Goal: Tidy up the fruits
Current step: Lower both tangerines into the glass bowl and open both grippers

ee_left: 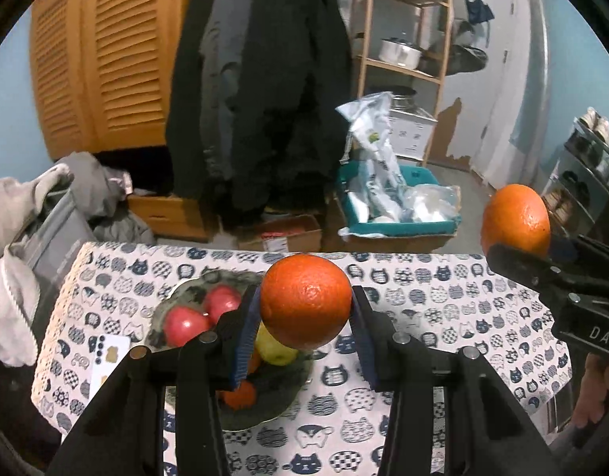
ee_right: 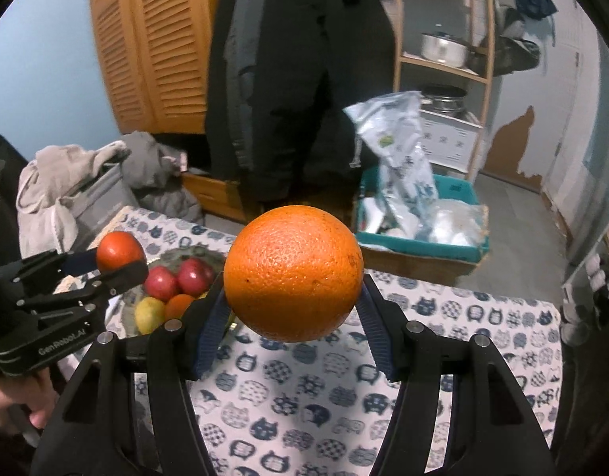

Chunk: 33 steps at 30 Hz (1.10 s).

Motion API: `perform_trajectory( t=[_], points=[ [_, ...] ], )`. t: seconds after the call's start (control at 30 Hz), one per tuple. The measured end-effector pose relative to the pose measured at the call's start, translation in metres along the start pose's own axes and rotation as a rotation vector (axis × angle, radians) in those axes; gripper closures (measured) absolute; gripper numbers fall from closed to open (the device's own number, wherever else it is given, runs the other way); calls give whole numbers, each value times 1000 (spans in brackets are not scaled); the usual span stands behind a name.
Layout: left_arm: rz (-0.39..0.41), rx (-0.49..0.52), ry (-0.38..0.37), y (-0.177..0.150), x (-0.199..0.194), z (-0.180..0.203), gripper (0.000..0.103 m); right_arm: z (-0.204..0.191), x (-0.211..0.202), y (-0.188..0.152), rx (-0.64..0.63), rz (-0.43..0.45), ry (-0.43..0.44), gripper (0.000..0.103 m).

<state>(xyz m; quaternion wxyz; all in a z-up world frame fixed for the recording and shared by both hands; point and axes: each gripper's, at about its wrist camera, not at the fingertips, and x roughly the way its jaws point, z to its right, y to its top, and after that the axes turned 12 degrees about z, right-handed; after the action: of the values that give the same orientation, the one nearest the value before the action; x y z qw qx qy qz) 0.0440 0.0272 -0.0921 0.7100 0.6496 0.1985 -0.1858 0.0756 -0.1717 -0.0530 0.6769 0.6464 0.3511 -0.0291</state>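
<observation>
Item one: the left claw (ee_left: 306, 317), black with blue ribbed pads, is gripping a small, deep reddish-orange round orange (ee_left: 305, 300), pads pressing on both sides. It is hanging in the air above the worktop (ee_left: 443, 309), which is wearing a white cloth printed with navy cat faces.

Item two: the right claw (ee_right: 292, 297), of the same make, is clamping a larger, paler orange with pebbled skin (ee_right: 293, 273), likewise lifted clear of the cloth. A hand (ee_right: 15, 404) is showing at the lower left of the right wrist view, holding the left tool's handle.

Item three: a dark, shallow dish (ee_left: 265, 412) is sitting on the left part of the worktop, just below and behind the small orange. It is holding two red apples (ee_left: 184, 325), a yellow-green fruit (ee_left: 276, 351) and another small orange fruit (ee_left: 238, 394), partly hidden by the claw.

Item four: a white card (ee_left: 106, 365) is lying on the cloth just left of the dish.

Item five, beyond the worktop: dark coats (ee_left: 261, 91) are hanging, an orange louvred cabinet (ee_left: 94, 59) is standing to their left, and a teal box of plastic bags (ee_left: 395, 202) is resting on the floor.
</observation>
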Motion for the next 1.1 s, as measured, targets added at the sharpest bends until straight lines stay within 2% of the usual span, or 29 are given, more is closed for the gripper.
perform_trajectory(
  t=[0.53,0.8,1.1],
  points=[
    [-92,-94,111,-34,22,-81,58,-76,76,-14,-66,-134,120,41],
    [-174,-116,146,-64,46,-108,58,-99,123,-49,-73,-246,181,41],
    [-268,-142,166,-97,66,-127,58,-112,165,-96,-89,-383,191,41]
  ],
)
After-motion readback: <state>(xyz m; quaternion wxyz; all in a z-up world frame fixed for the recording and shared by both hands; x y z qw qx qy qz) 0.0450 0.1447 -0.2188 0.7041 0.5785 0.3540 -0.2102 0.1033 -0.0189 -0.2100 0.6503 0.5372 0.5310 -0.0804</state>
